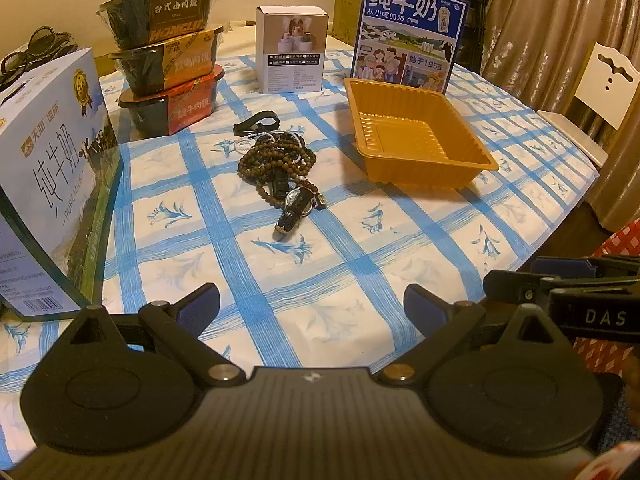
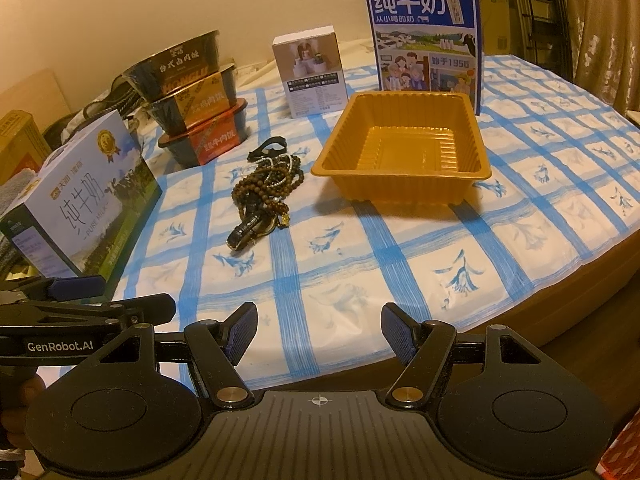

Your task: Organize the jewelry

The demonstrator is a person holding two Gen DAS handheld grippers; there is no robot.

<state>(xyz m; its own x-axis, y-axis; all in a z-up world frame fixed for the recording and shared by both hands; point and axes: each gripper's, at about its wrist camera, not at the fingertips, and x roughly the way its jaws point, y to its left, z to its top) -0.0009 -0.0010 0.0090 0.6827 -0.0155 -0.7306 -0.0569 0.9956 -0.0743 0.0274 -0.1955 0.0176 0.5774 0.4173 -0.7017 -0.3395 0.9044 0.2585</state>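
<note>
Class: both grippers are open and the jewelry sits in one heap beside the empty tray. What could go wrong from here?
1. The bead strands lie tangled with the watch, so lifting one piece may drag others along.
2. The tray looks light; a snagged strand could shift it.

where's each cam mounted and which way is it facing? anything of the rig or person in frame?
Left wrist: on the left tool, angled down across the table; jewelry pile centred, yellow tray to its right; right tool at the right edge.
Right wrist: on the right tool, same heading; left tool and fingers at the left edge.
Shared: pile, tray, milk boxes, checked tablecloth.
</note>
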